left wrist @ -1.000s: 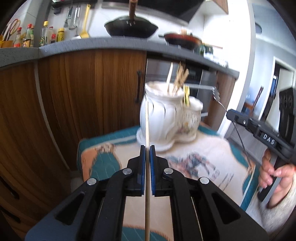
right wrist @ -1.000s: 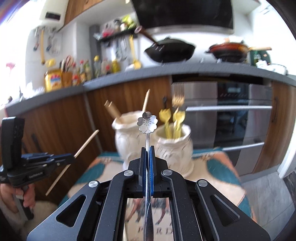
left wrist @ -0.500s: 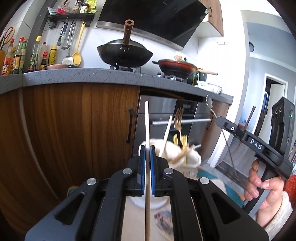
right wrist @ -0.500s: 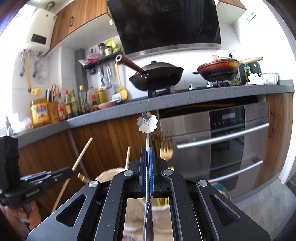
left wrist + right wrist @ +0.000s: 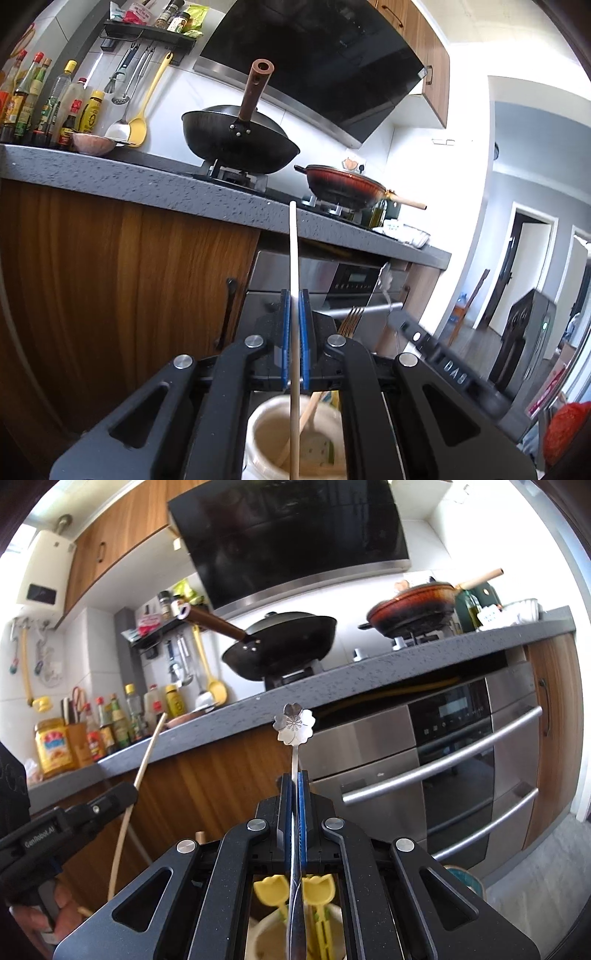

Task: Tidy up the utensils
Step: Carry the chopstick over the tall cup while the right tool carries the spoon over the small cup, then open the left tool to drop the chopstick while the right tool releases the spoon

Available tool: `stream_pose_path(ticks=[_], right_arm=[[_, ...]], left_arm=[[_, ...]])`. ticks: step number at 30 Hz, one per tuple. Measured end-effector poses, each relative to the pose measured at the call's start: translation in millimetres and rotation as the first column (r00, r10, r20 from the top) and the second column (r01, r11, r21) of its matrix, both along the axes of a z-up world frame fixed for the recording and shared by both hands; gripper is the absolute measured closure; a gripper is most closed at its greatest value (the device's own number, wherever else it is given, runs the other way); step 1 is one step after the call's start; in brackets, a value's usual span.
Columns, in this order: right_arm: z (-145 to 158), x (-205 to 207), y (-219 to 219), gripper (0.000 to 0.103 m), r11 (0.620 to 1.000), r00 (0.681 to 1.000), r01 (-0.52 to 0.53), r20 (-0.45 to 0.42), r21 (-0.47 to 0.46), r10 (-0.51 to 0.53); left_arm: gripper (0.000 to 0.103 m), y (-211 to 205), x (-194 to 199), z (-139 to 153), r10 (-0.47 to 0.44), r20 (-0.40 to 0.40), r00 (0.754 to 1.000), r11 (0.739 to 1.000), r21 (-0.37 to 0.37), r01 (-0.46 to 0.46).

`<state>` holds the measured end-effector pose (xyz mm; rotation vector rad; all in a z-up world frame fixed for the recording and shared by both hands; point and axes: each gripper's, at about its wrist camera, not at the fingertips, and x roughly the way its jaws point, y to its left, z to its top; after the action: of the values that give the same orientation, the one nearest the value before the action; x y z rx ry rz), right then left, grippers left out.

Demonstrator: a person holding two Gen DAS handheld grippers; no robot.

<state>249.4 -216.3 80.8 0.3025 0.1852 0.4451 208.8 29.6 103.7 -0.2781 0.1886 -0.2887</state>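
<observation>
Both grippers have risen and come in over the holders since a second ago: the pots that stood well ahead on the patterned cloth now sit right beneath the fingers, and the stove counter fills the upper part of each view.

From the left wrist, the left gripper has its blue pads pressed together on a wooden chopstick, which stands upright through the jaws. Its lower end hangs just over the mouth of the white jar, where another wooden stick already leans. A fork rises just right of that jar, and the right gripper's arm crosses further right, blurred.

From the right wrist, the right gripper pinches the thin stem of a flower-headed metal spoon, flower end up. Its lower end points down into the cream pot, between two yellow tulip-topped utensils. To the left of that pot, the left gripper shows with its chopstick slanting upward.

I judge both pieces are lined up for dropping in; what remains is to lower and let go.
</observation>
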Motion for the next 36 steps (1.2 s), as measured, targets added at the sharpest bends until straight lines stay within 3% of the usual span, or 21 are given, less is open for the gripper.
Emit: stream_pose_path(ticks=[13,30,36], right_arm=[[-25.6,18.1,-5.9,0.099,0.998,1.0,0.018,-0.021,0.055,-0.017],[-31.5,-3.3,4.7,0.099,0.997,1.0,0.019,-0.002,-0.074,-0.019],[-33.3,-24.0,1.8,0.099,0.994,1.0,-0.002,-0.012,-0.111,0.0]], left_arm=[[0.099,-7.0,17.2,-28.8,0.013,-0.005,1.0,1.0,0.024,-0.013],[0.099,2.3,-6.8,-40.1,0.009,-0.05,0.999,0.997,0.077,-0.005],[0.099,-0.9,-22.1,-43.4,-0.006,-0.095,0.995,0.988,0.15,0.02]])
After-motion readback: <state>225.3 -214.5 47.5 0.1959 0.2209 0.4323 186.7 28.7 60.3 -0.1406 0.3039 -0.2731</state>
